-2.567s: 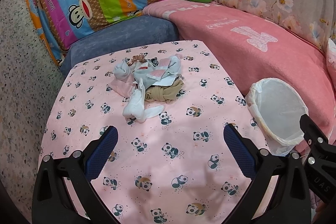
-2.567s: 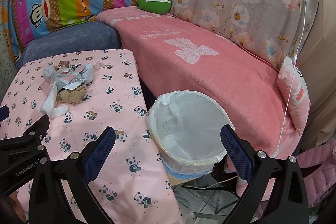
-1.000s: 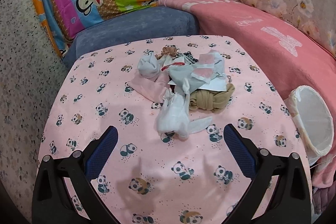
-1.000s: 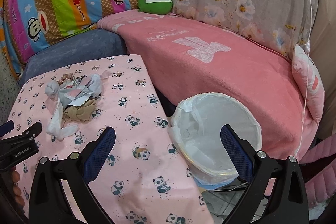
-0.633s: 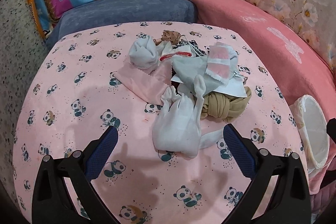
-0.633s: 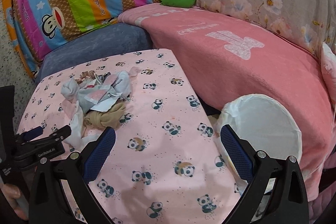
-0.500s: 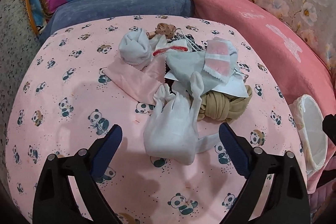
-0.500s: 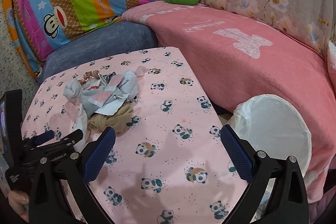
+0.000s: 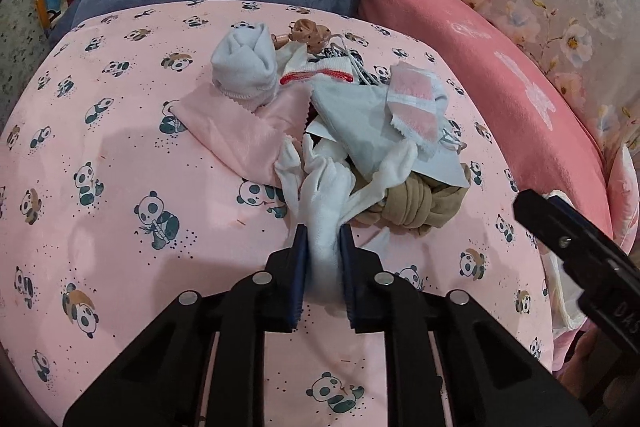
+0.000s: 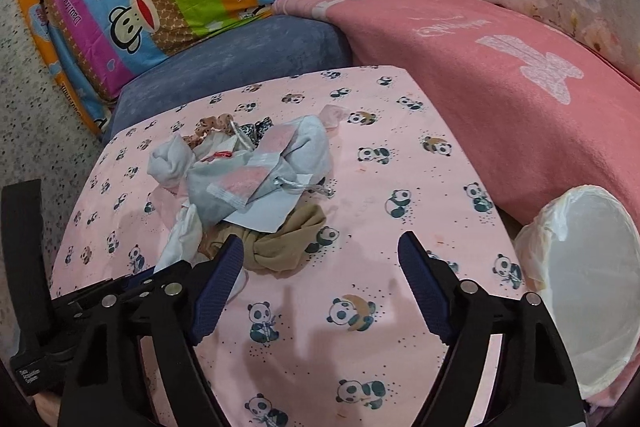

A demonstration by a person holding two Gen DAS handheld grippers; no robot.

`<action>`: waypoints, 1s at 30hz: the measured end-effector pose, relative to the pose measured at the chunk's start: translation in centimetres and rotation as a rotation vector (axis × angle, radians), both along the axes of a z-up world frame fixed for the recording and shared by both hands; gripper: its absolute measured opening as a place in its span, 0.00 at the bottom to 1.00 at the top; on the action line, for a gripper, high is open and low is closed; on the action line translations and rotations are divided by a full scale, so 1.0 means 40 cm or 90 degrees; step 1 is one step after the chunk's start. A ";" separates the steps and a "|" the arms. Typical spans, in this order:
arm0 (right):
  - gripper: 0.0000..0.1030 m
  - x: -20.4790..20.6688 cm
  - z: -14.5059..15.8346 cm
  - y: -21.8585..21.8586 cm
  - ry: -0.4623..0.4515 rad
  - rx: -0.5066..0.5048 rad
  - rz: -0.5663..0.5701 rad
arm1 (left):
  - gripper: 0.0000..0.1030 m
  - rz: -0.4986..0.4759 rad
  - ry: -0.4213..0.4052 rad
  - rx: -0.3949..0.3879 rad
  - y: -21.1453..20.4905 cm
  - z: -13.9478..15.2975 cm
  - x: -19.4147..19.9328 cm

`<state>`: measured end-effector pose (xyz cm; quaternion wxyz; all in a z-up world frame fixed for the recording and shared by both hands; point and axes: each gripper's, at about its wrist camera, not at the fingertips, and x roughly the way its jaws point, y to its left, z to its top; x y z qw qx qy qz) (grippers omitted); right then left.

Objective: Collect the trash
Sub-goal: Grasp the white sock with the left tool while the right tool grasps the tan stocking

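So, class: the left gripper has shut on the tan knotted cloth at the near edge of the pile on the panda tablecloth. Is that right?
Not quite. The left wrist view shows the left gripper shut on the white glove. The tan knotted cloth lies beside it, ungripped. The rest holds: near edge of the pile, on the panda tablecloth.

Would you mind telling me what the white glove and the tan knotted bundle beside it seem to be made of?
White glove: thin matte cloth, probably cotton knit; it folds limply where it is pinched. Tan bundle: sheer stretchy fabric, likely nylon stocking; smooth rolled bands, faint sheen.
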<state>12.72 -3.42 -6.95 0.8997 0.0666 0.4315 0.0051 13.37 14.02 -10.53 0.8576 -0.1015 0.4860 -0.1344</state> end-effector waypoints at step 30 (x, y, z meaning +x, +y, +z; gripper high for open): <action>0.12 -0.132 0.026 -0.081 -0.018 0.135 -0.002 | 0.15 -0.031 -0.089 0.078 -0.153 0.143 -0.074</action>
